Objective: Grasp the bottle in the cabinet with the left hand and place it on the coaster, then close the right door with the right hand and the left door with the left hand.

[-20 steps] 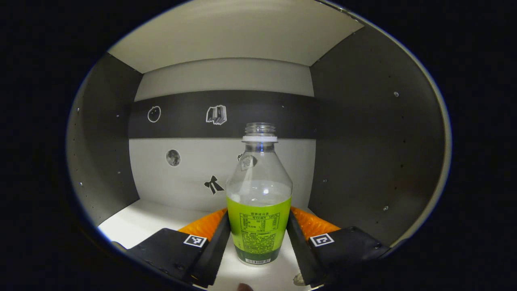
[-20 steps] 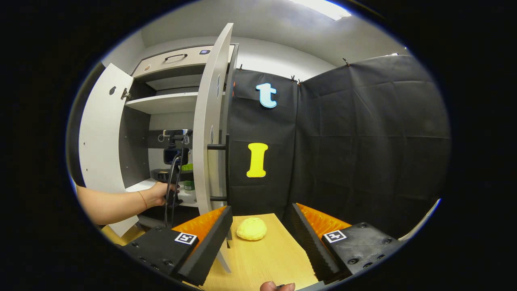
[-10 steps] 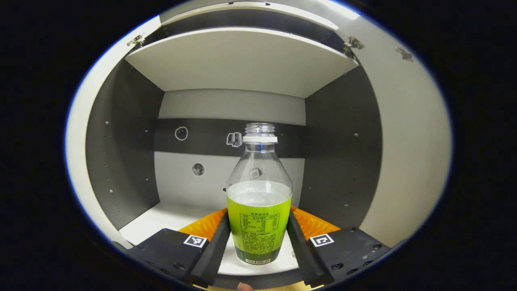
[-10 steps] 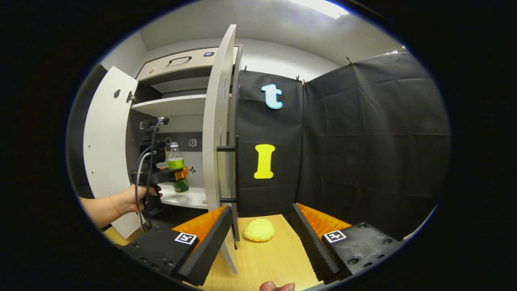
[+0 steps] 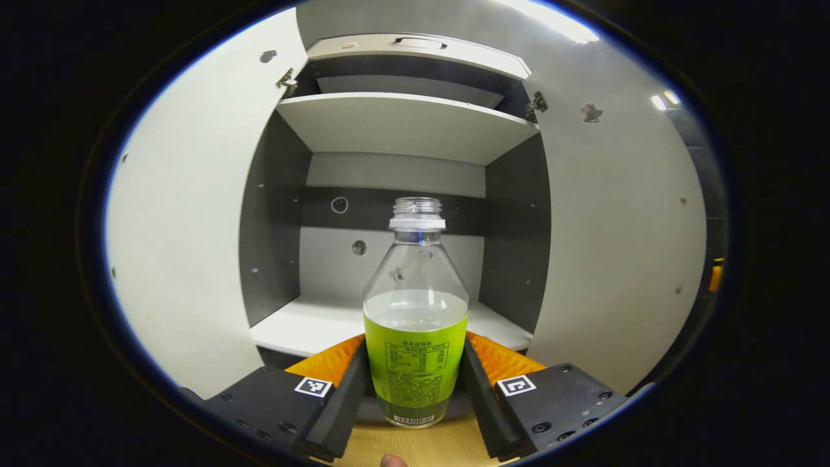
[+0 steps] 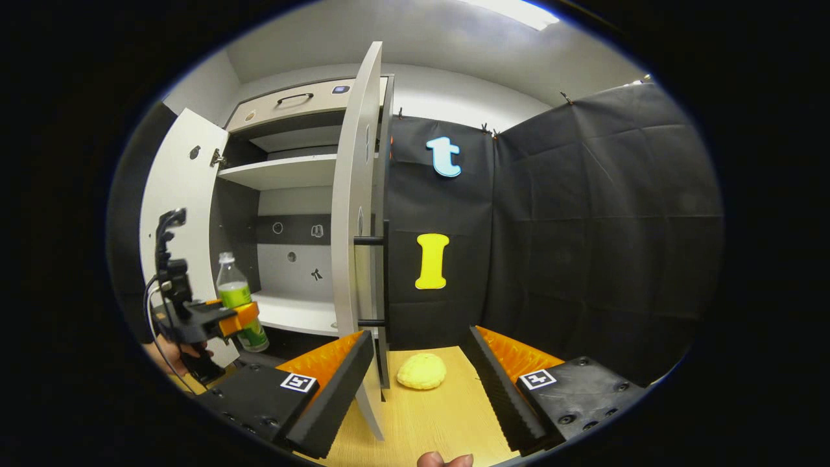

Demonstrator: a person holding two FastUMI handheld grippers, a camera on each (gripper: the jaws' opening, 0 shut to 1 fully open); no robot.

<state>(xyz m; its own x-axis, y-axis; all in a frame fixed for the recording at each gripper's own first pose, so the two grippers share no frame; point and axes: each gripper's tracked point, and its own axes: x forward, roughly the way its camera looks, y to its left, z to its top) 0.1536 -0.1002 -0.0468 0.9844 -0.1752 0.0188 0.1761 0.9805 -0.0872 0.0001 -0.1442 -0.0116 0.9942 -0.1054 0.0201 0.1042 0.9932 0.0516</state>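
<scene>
A clear bottle (image 5: 415,311) with a green label and no cap stands upright between the fingers of my left gripper (image 5: 415,353), which is shut on it. It is held outside the open cabinet, in front of the lower shelf (image 5: 311,324). In the right gripper view the bottle (image 6: 235,292) and the left gripper (image 6: 230,319) hang at the far left, before the left door (image 6: 185,194). My right gripper (image 6: 420,337) is open and holds nothing, low over the wooden table (image 6: 441,421). A yellow coaster (image 6: 421,371) lies just beyond its fingers. The right door (image 6: 353,214) stands edge-on, wide open.
The right door's black bar handle (image 6: 382,272) faces the booth wall. An upper shelf (image 6: 285,172) and a drawer front (image 6: 292,104) sit above the lower compartment. A hand (image 6: 170,353) grips the left gripper's handle. In the left gripper view both open doors (image 5: 616,246) flank the cabinet opening.
The left gripper has drawn back out of the cabinet with the bottle in it, moving left and lower in the right gripper view. The right gripper has barely moved.
</scene>
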